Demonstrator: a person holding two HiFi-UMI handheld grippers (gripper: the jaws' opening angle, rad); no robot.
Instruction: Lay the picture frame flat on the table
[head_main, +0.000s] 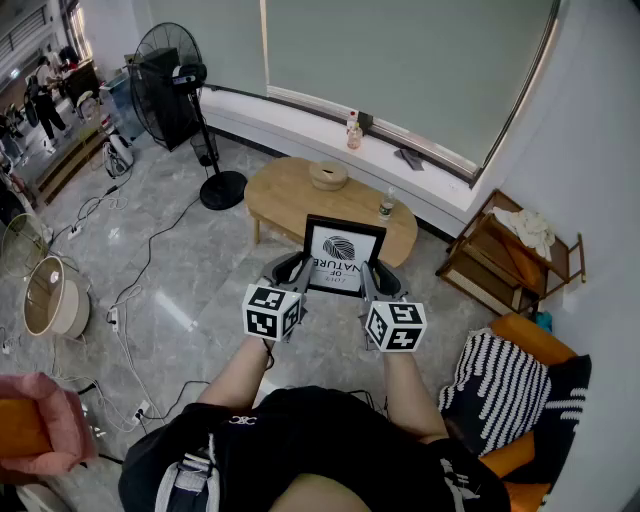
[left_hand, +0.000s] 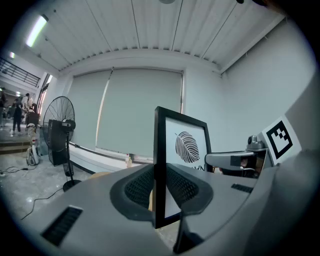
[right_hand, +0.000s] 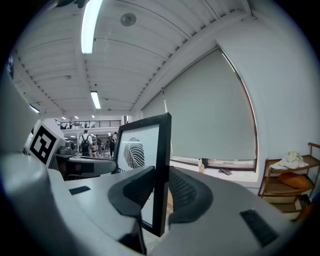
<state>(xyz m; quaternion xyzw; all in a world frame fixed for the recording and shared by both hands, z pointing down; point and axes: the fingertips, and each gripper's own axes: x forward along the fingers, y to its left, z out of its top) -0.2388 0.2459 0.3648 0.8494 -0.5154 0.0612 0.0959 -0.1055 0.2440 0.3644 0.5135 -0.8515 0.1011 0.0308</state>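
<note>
A wooden table (head_main: 282, 197) bears a tan bowl (head_main: 328, 175) — and a bottle (head_main: 386, 207).

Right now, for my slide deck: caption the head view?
Upright picture frame clamped by left gripper and right gripper at its sides, oval wooden table beyond.

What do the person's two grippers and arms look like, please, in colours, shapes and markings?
The left gripper and the right gripper both have smooth grey moulded bodies ending in two curved jaws lined with dark, finely ribbed pads. Each carries a white cube with black square markers. The forearms are bare, and the person wears a black top.
</note>
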